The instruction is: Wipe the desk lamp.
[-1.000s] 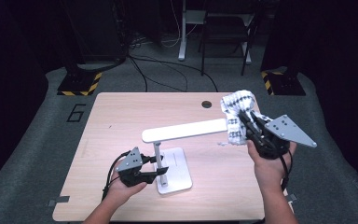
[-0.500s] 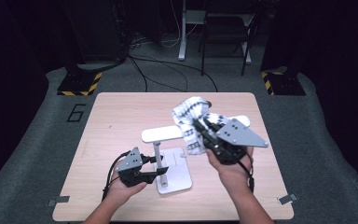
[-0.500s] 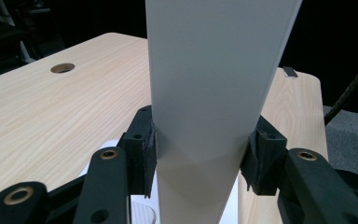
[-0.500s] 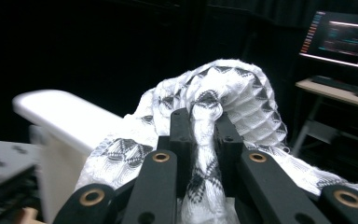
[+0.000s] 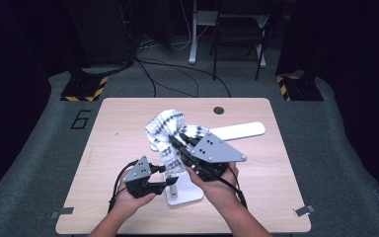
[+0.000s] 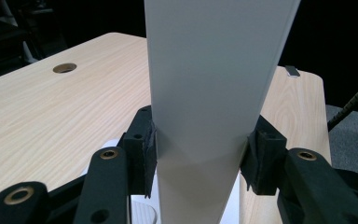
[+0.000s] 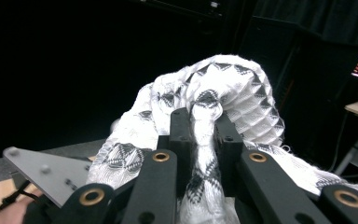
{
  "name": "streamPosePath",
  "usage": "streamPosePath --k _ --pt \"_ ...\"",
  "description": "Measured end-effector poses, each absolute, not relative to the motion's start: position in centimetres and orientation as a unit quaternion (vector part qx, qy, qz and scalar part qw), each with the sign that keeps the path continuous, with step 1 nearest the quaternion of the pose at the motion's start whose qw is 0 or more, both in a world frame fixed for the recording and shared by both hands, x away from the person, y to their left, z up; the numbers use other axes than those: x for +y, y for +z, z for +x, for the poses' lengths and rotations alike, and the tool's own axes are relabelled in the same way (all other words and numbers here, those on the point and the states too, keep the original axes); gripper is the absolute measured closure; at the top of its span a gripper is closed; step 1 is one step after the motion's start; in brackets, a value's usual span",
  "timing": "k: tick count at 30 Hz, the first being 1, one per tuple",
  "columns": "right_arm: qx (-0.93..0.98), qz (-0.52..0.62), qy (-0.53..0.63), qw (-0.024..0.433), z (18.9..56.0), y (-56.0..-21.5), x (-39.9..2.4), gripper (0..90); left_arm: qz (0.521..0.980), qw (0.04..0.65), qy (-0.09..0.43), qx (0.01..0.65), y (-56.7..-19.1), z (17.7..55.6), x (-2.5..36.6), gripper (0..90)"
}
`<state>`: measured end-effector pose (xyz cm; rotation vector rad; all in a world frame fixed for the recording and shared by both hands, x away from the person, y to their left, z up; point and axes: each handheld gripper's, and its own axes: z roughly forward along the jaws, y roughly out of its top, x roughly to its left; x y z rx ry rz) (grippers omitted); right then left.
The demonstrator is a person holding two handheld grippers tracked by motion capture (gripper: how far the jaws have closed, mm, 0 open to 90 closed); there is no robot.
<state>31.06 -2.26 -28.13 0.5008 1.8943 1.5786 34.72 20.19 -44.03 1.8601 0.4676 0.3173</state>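
Observation:
A white desk lamp stands near the table's front middle on its flat base (image 5: 185,195); its long head (image 5: 237,131) reaches to the back right. My left gripper (image 5: 170,183) is shut on the lamp's upright post (image 6: 209,107), with both pads pressed against its sides. My right gripper (image 5: 175,140) is shut on a white cloth with a black diamond pattern (image 5: 165,128), bunched between its pads (image 7: 205,140). The cloth hangs over the left end of the lamp arm.
The wooden table (image 5: 118,123) has a round cable hole (image 5: 219,110) at the back. Black-and-yellow striped stand feet (image 5: 81,91) and chair legs (image 5: 237,54) stand on the grey floor behind it.
My right gripper has carried the cloth from the table's right side leftward, over the lamp arm to its left end. The left gripper has kept its hold on the post.

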Motion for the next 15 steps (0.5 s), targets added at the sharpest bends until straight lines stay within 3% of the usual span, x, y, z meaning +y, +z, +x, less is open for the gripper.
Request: streamPosePath --k 5,15 --pt "0.712 0.215 0.589 0.315 31.5 -27.9 -4.9 81.3 0.794 0.56 0.137 0.194 -44.0 34.8 20.3 52.8" --pt "0.672 0.327 0.565 0.35 32.8 -28.2 -14.2 81.3 0.793 0.562 0.134 0.194 -44.1 34.8 20.2 52.8"
